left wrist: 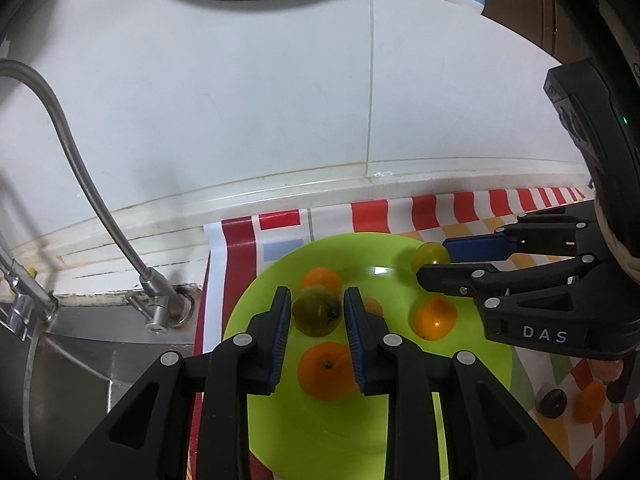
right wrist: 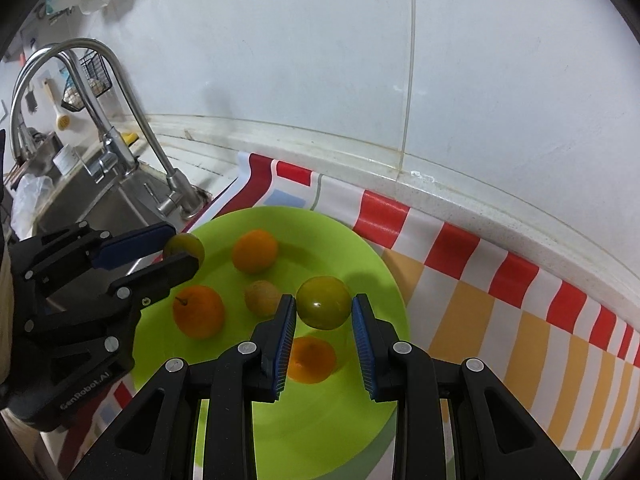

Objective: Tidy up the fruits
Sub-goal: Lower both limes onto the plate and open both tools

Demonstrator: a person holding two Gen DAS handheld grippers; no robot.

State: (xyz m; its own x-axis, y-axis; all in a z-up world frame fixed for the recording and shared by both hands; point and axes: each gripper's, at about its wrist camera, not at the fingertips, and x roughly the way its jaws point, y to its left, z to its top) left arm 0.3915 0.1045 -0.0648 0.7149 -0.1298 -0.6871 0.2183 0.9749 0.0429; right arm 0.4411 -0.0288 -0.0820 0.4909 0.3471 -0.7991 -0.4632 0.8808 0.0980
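A lime-green plate (left wrist: 280,420) lies on a red, white and orange checked cloth (right wrist: 500,320). On it rest three oranges (right wrist: 255,250) and a small brownish fruit (right wrist: 262,298). My left gripper (left wrist: 317,295) hangs over the plate's sink-side half, shut on a greenish tomato-like fruit (left wrist: 316,312). In the right wrist view the left gripper (right wrist: 182,246) shows at the plate's left rim with that fruit (right wrist: 193,245). My right gripper (right wrist: 324,301) is shut on a second green fruit (right wrist: 323,308) above the plate; in the left wrist view this gripper (left wrist: 434,260) comes in from the right.
A steel sink (right wrist: 100,204) and a curved faucet (right wrist: 132,120) lie left of the cloth. A white tiled wall (left wrist: 280,100) stands close behind. On the cloth right of the plate sit a dark round fruit (left wrist: 552,402) and another orange (left wrist: 590,402).
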